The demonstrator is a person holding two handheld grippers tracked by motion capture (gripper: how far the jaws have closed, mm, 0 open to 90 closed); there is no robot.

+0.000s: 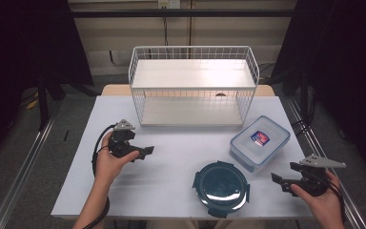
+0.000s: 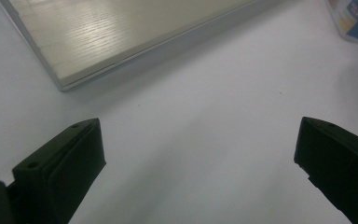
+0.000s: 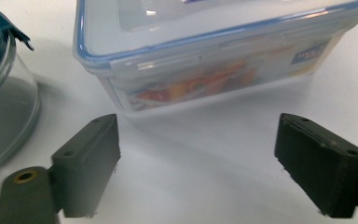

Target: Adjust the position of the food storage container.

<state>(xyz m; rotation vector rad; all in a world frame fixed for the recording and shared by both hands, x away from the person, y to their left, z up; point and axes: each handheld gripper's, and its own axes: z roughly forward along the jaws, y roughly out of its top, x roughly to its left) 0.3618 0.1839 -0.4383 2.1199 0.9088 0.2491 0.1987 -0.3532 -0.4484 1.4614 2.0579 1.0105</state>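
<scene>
A white wire rack [image 1: 193, 86] with two pale shelves stands at the back middle of the white table [image 1: 171, 143]. A clear rectangular box with a blue-edged lid [image 1: 259, 142] lies at the right. A round glass bowl with a dark teal lid [image 1: 221, 187] sits near the front edge. My left gripper [image 1: 143, 152] hovers open at the left, pointing right, with nothing between its jaws; in its own view [image 2: 198, 154] the rack's base [image 2: 121, 32] lies ahead. My right gripper [image 1: 283, 180] is open at the front right; its view [image 3: 198, 158] faces the box [image 3: 214, 51] and the bowl [image 3: 4, 102].
A wooden table edge [image 1: 267, 89] shows behind the rack. Metal rails [image 1: 24, 167] run along the floor at both sides. Dark curtains close in the left and right. Bare tabletop lies between the left gripper and the bowl.
</scene>
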